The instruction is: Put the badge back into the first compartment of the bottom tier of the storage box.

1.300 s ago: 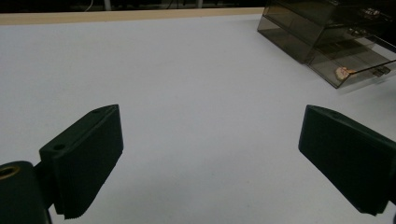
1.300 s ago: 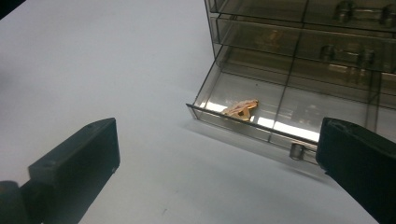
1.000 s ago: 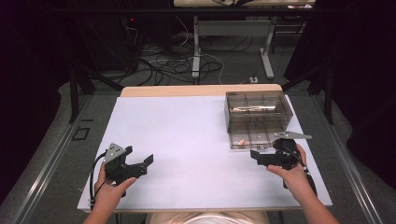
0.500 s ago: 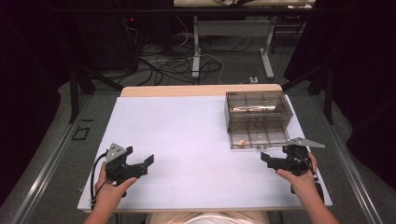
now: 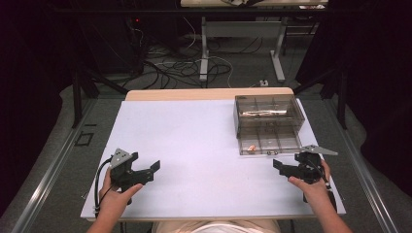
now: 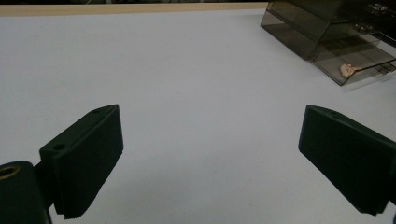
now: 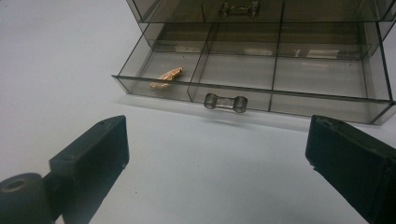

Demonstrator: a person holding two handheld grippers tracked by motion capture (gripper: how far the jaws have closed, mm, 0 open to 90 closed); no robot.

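Left tool (image 5: 154, 167): in your left hand (image 5: 115, 196), low at the tabletop's near left. Released; in the left gripper view the jaws stand wide apart with bare white surface between them.
Right tool (image 5: 278, 166): in your right hand (image 5: 311, 187), at the near right, just in front of the organizer. Released and holding nothing; the jaws have just been closing slightly. In the right gripper view they frame the drawer handle, well short of it.
Tabletop (image 5: 194, 145): white sheet over a wooden top; a strip of wood shows along the far edge.
Drawer (image 7: 243, 74): bottom drawer of the organizer, pulled out toward you, split into three compartments. Clear handle (image 7: 225, 102) at the middle of its front wall.
Scrap (image 7: 166, 77): small orange-tan piece lying in the drawer's left compartment, against the front wall.
Organizer (image 5: 268, 121): smoky clear plastic box, far right of the tabletop. Upper drawer shut, with a pale thing inside; you cannot tell what it is.
Floor (image 5: 233, 73): grey, with cables beyond the tabletop.
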